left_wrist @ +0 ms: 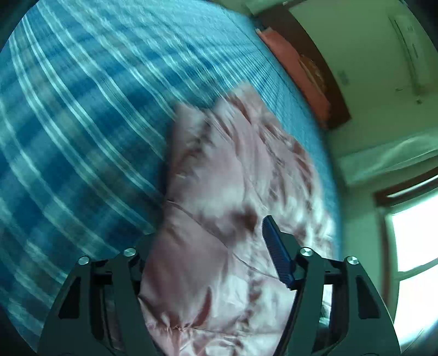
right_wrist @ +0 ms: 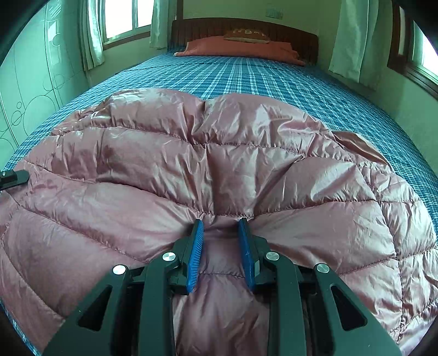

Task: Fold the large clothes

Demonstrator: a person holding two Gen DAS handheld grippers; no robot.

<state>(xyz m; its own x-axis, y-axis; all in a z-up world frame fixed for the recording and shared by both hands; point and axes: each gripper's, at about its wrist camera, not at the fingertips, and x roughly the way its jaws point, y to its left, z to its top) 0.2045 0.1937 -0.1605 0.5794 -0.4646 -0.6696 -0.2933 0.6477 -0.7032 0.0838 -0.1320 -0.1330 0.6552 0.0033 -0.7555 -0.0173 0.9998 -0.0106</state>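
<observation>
A large pink quilted down jacket (right_wrist: 208,169) lies spread on a bed with a blue plaid sheet (right_wrist: 246,76). My right gripper (right_wrist: 220,223) sits low on the jacket's near part, its blue pads (right_wrist: 195,254) partly closed with a ridge of pink fabric bunched between them. In the blurred left wrist view the jacket (left_wrist: 219,178) fills the space between my left gripper's fingers (left_wrist: 212,227). They stand wide apart; the right blue pad (left_wrist: 276,249) shows, the left one is hidden behind fabric. The left gripper's tip also shows at the right wrist view's left edge (right_wrist: 13,176).
A red pillow (right_wrist: 235,49) and a brown cushion (right_wrist: 246,35) lie at the dark wooden headboard (right_wrist: 241,26). Curtained windows (right_wrist: 123,19) flank the bed. A wall with circle patterns (right_wrist: 32,90) runs along the left side. A window (left_wrist: 413,232) is bright in the left wrist view.
</observation>
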